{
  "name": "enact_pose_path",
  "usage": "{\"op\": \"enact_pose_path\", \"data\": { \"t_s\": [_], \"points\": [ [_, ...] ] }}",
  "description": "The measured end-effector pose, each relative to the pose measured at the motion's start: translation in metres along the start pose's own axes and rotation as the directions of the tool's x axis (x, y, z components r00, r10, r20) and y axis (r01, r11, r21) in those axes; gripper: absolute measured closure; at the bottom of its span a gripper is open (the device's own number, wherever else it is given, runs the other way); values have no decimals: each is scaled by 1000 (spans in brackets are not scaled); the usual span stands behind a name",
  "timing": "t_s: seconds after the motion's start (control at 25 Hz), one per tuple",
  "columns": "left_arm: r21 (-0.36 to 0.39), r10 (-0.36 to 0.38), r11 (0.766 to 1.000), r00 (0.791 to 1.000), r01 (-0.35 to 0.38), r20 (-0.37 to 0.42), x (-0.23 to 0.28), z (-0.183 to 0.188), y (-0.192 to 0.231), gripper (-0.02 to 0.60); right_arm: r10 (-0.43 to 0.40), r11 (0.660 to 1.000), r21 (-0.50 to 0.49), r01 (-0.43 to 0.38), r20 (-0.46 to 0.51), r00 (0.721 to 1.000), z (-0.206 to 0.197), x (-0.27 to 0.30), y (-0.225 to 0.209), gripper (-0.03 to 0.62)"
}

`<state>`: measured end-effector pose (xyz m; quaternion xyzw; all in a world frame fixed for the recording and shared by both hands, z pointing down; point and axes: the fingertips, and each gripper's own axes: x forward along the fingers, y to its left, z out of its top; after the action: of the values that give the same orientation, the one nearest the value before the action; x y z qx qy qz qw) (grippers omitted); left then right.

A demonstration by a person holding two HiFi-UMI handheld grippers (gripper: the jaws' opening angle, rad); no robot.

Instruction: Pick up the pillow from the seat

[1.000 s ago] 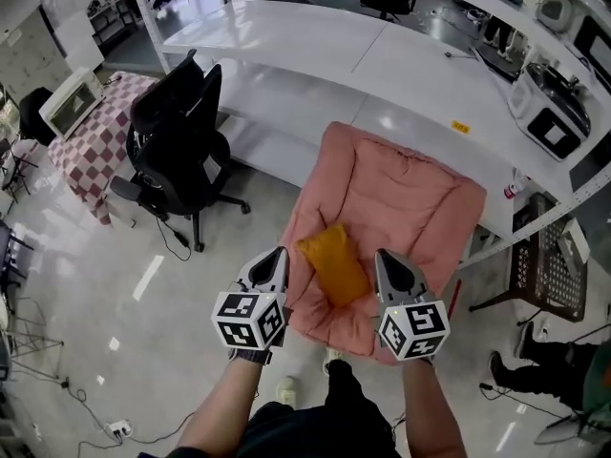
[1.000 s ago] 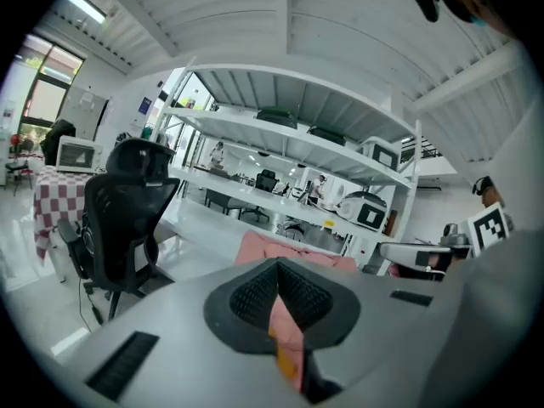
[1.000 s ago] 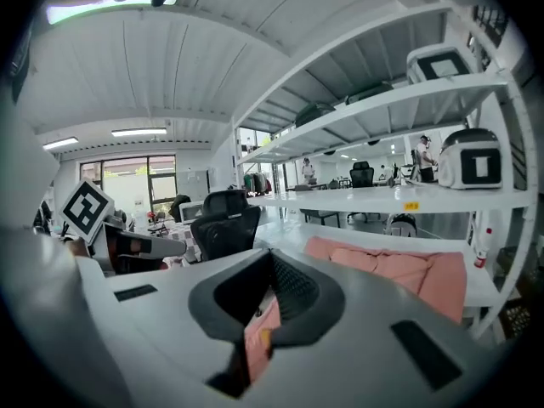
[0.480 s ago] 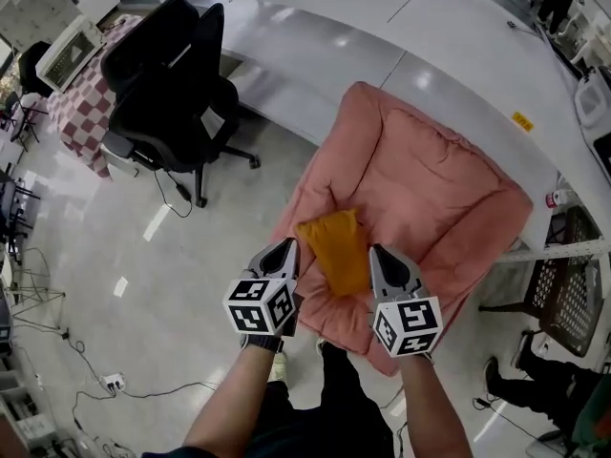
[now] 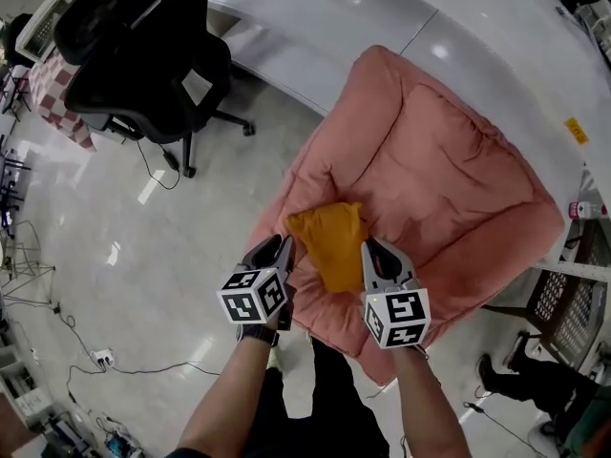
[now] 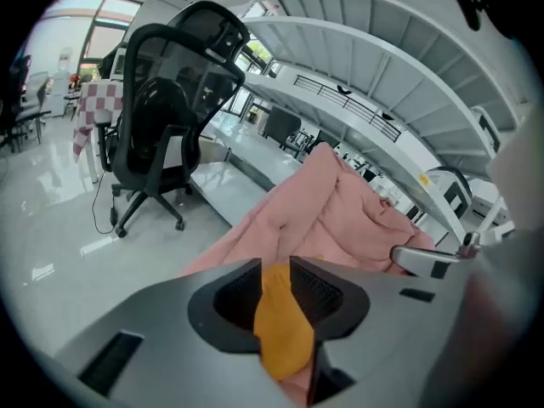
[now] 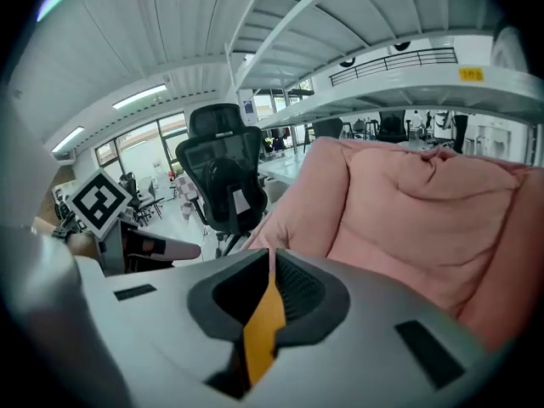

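The orange pillow (image 5: 329, 244) lies at the front edge of the pink seat (image 5: 458, 179), lower centre of the head view. The left tongs (image 5: 283, 248) sit at its left edge. Their jaws have just been opening and are released, with the pillow showing in the gap. The right tongs (image 5: 371, 250) sit at its right edge, clenched and gripping nothing.

Floor (image 5: 95, 275): lying glossy grey, reflecting ceiling lights
Office chair (image 5: 143, 55): standing beside white counter (image 5: 315, 8)
Checked cloth (image 5: 57, 103): hanging far left

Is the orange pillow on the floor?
No, the head view shows the orange pillow lying on the pink seat, near its front edge.
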<state>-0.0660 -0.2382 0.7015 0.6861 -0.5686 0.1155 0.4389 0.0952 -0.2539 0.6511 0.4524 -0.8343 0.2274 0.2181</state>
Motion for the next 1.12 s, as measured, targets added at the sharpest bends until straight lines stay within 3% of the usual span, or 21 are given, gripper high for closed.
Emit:
{"op": "enact_pose_path", "data": {
  "t_s": [0.28, 0.8, 1.04, 1.12],
  "points": [
    [-132, 29, 991, 999, -34, -42, 52, -35, 32, 441, 5, 1000, 5, -5, -91, 996, -53, 49, -26, 582],
    [-194, 84, 976, 994, -97, -76, 93, -62, 48, 404, 27, 999, 23, -23, -199, 980, -99, 103, -41, 480],
    [-212, 82, 971, 989, -107, -124, 111, -71, 54, 397, 38, 999, 27, -32, -245, 969, -110, 119, -40, 477],
    [-209, 63, 974, 991, -88, -122, 115, -71, 51, 435, 41, 999, 33, -34, -248, 968, -111, 121, -40, 488]
  ]
}}
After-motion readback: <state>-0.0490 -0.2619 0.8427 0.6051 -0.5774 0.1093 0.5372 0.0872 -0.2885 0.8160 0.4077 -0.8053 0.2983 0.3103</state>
